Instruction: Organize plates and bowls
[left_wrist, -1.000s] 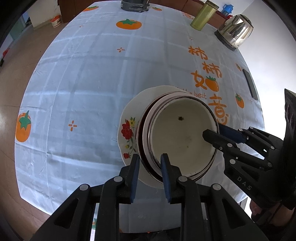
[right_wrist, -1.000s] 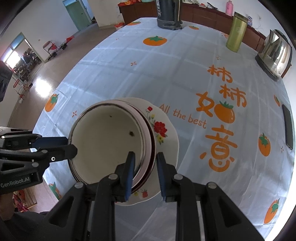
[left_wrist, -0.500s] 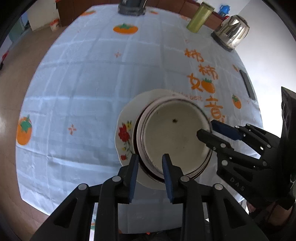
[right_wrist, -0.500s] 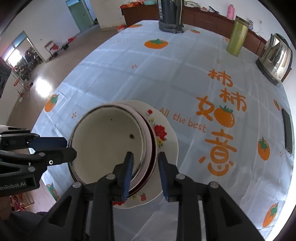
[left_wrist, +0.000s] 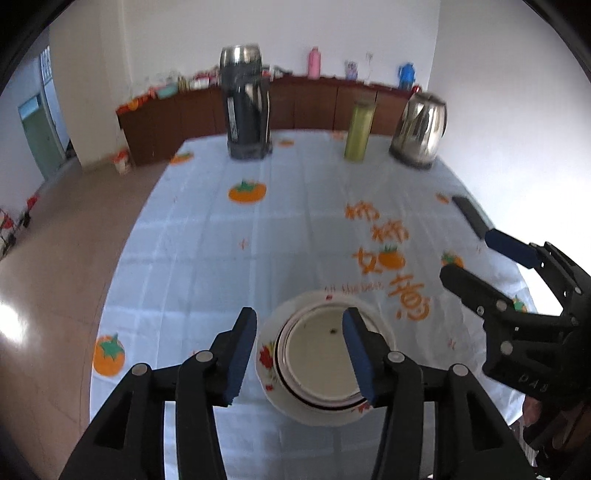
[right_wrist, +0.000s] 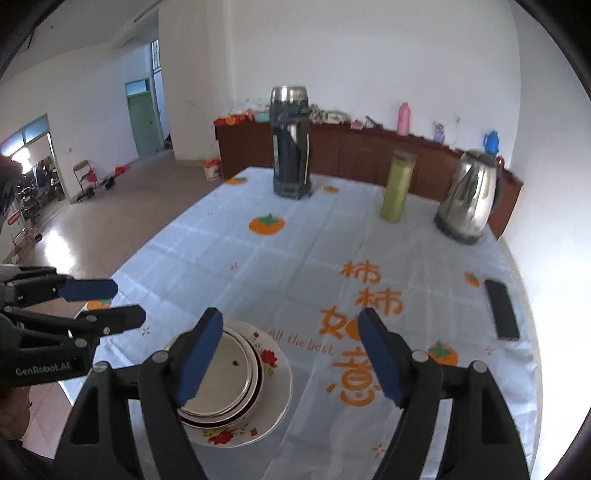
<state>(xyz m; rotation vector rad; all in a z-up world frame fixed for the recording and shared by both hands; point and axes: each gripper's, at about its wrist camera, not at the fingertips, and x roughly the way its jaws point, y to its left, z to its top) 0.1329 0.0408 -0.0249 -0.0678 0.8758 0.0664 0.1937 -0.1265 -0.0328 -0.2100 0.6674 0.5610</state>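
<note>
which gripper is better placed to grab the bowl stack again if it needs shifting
Left, probably. The left gripper frames the bowls between its opening jaws; the right gripper looks past them toward the tablecloth.

Far across the pale blue persimmon-print tablecloth (right_wrist: 295, 266): tall dark steel thermos (right_wrist: 290, 142), slim olive-green tumbler (right_wrist: 397, 187), shiny steel electric kettle (right_wrist: 470, 196); flat black phone (right_wrist: 501, 308) at right edge.

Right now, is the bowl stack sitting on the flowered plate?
Yes, the bowl stack sits inside the flowered plate, whose white rim with red flowers shows around it in the right wrist view.
</note>
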